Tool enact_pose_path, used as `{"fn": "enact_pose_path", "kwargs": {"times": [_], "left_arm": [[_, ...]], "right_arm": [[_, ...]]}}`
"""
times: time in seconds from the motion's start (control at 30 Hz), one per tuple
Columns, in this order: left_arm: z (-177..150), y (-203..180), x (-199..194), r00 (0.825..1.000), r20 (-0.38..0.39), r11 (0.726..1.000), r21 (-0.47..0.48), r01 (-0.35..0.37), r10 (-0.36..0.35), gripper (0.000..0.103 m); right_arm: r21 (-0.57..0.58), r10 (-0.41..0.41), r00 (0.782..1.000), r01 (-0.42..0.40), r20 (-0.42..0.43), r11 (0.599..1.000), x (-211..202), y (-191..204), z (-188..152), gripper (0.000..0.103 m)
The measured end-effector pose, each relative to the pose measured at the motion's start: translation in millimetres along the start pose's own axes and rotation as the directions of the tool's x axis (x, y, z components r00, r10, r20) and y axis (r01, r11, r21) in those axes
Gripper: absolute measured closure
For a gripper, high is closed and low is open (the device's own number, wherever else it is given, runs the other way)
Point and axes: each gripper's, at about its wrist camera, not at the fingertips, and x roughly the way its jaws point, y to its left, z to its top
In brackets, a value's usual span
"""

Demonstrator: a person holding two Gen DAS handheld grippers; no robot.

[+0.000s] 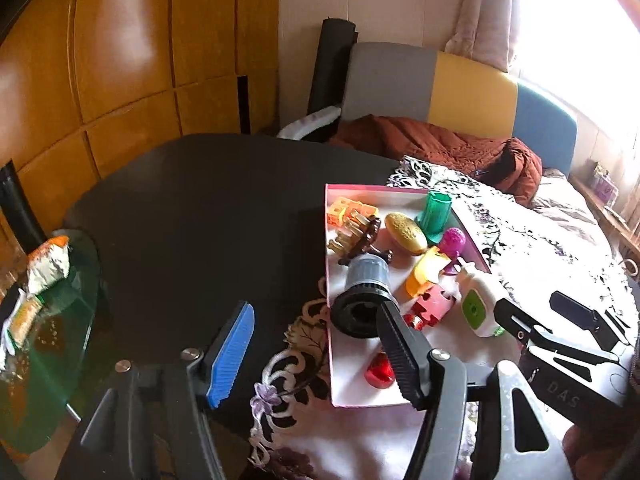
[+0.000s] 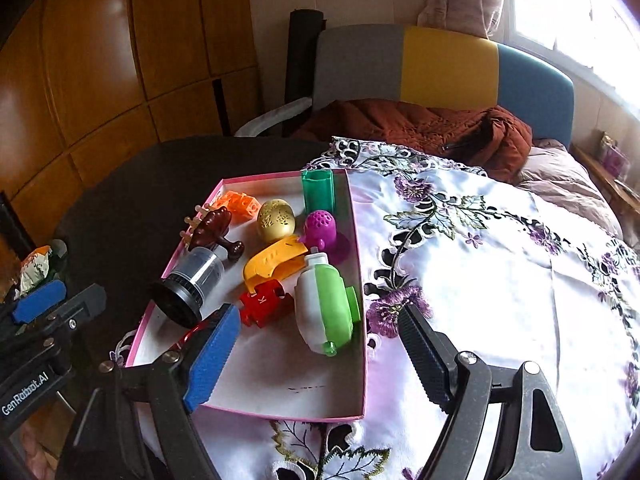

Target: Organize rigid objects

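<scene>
Both grippers, left gripper (image 1: pixel 316 354) and right gripper (image 2: pixel 320 356), hang spread wide, holding nothing, above the near end of the shallow pink-rimmed cardboard box (image 2: pixel 362 280). Inside it lie a white-and-green plastic bottle (image 2: pixel 326 306), a red block (image 2: pixel 266 306), a grey-black lens-like cylinder (image 2: pixel 192 284), a yellow clip (image 2: pixel 274 262), a gold egg (image 2: pixel 276 220) and, farthest, a green tube (image 2: pixel 318 190).

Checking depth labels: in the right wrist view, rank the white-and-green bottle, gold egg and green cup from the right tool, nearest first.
1. White-and-green bottle, near the box's right wall.
2. Gold egg, mid-box.
3. Green cup, far corner.
</scene>
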Motion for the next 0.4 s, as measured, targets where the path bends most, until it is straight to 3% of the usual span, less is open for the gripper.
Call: {"fn": "enact_pose_path", "kwargs": {"times": [0.2, 0.4], "left_arm": [[-1.8, -1.2, -6.1, 0.999, 0.041, 1.000, 0.025, -0.003, 0.002, 0.053], [0.8, 3.7, -7.2, 0.999, 0.050, 1.000, 0.012, -0.010, 0.010, 0.056]], "right_arm": [[-0.005, -0.001, 1.000, 0.001, 0.008, 1.000, -3.1, 0.2, -1.3, 0.020], [-0.011, -0.007, 1.000, 0.007, 0.018, 1.000, -5.4, 3.3, -1.4, 0.020]]}}
